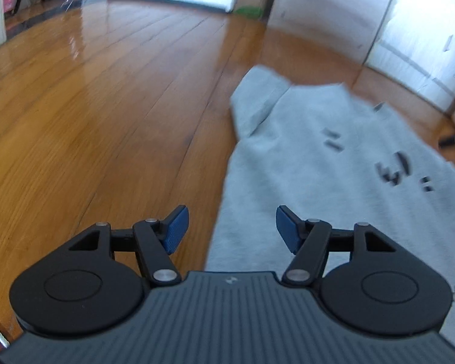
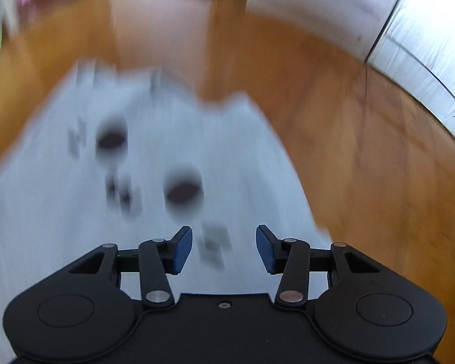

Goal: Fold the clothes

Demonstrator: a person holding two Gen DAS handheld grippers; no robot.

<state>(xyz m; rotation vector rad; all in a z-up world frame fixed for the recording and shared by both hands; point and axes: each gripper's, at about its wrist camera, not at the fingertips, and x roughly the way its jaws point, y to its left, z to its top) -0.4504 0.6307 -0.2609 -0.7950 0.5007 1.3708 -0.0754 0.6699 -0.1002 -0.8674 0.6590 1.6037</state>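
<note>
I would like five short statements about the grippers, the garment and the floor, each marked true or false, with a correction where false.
1. The grey garment lies on a wooden floor. True.
2. The left gripper is shut on the cloth. False: its jaws stand apart with nothing pinched between them.
3. The garment carries dark printed marks. True.
4. The right gripper holds a folded sleeve. False: its jaws are open and empty above the cloth.
5. The garment is bright red. False: it is light grey.
</note>
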